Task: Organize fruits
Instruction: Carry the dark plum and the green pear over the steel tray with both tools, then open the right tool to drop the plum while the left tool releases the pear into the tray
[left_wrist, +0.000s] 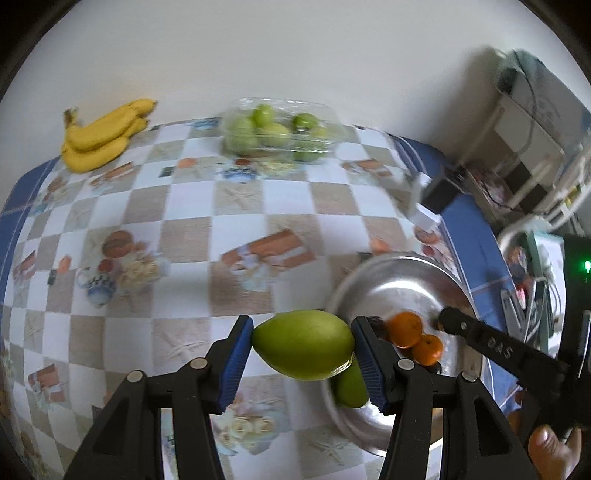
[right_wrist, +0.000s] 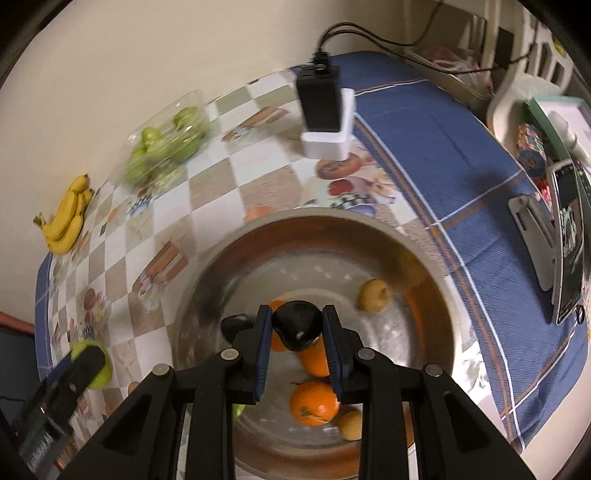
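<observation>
A checked cloth covers the table (left_wrist: 236, 221); at its far edge by the wall lie a bunch of bananas (left_wrist: 103, 136) and a clear plastic box of green fruit (left_wrist: 277, 129); a black charger on a white block (right_wrist: 325, 110) stands near the blue border. The left gripper (left_wrist: 303, 350) holds a green mango (left_wrist: 304, 349) between its jaws, just beside the rim of the metal bowl (left_wrist: 399, 280); a second green mango (left_wrist: 351, 387) lies in the bowl beneath it. The right gripper (right_wrist: 297, 332) hangs over the bowl, jaws clamped on a dark avocado (right_wrist: 297, 323); below lie three oranges (right_wrist: 314, 404), two small yellow fruits (right_wrist: 375, 295) and another avocado (right_wrist: 236, 325).
</observation>
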